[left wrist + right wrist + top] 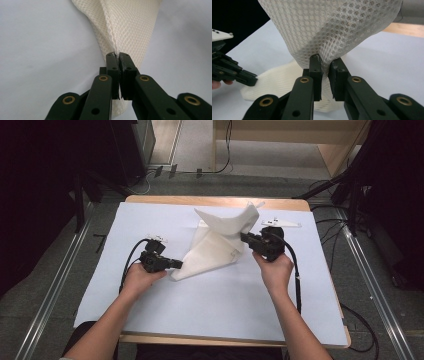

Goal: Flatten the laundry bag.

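Mesh cloth, cream and limp, looks light and floppy; it sits mid-frame on the tabletop, best taken at corners or hems. Left gripper is clamped on its lower corner, right gripper pinches its raised right edge. Nothing nearby blocks either gripper; a cable trails at right.

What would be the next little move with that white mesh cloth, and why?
Probably draw the two hands apart to spread the mesh cloth. The left tongs are pinched on its lower corner and the right tongs grip a bunched fold, so it hangs crumpled between them above the table.
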A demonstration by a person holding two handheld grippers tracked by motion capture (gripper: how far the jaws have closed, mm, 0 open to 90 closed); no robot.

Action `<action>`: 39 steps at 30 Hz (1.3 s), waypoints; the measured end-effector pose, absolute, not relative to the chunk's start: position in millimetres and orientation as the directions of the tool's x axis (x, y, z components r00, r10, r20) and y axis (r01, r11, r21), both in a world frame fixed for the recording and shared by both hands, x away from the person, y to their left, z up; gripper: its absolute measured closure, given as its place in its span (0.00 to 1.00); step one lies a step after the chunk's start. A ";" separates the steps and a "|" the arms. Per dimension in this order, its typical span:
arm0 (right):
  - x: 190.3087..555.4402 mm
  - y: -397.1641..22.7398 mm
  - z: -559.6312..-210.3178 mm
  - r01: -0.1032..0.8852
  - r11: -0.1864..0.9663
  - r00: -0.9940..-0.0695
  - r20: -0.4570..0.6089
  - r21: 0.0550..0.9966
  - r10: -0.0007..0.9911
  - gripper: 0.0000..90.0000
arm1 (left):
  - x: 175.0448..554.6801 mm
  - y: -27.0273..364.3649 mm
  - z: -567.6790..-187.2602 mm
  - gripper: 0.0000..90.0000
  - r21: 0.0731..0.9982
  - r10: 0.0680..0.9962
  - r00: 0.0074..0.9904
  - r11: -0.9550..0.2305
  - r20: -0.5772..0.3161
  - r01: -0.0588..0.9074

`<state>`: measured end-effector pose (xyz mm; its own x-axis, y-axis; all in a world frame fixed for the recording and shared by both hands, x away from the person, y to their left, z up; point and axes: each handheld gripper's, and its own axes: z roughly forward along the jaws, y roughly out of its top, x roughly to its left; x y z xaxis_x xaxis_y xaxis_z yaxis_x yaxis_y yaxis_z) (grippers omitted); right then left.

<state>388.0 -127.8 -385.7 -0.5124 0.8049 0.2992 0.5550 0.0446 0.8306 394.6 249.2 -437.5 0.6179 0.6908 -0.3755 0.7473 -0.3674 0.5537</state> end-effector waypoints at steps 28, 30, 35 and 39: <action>383.0 -170.8 -412.0 0.625 0.109 -0.456 0.249 0.773 0.854 0.67 | 398.5 316.9 -427.7 0.96 0.568 0.755 0.538 -0.272 -0.375 0.777; 383.1 -169.6 -412.2 0.619 0.130 -0.465 0.227 0.774 0.856 0.67 | 399.4 323.3 -427.7 0.96 0.564 0.763 0.527 -0.263 -0.374 0.782; 385.6 -167.4 -413.2 0.609 0.147 -0.481 0.216 0.780 0.850 0.67 | 400.3 330.6 -429.0 0.89 0.557 0.768 0.508 -0.242 -0.390 0.794; 395.3 -162.6 -409.5 0.620 0.135 -0.492 0.248 0.773 0.835 0.68 | 398.4 327.1 -424.6 0.75 0.568 0.760 0.516 -0.239 -0.396 0.788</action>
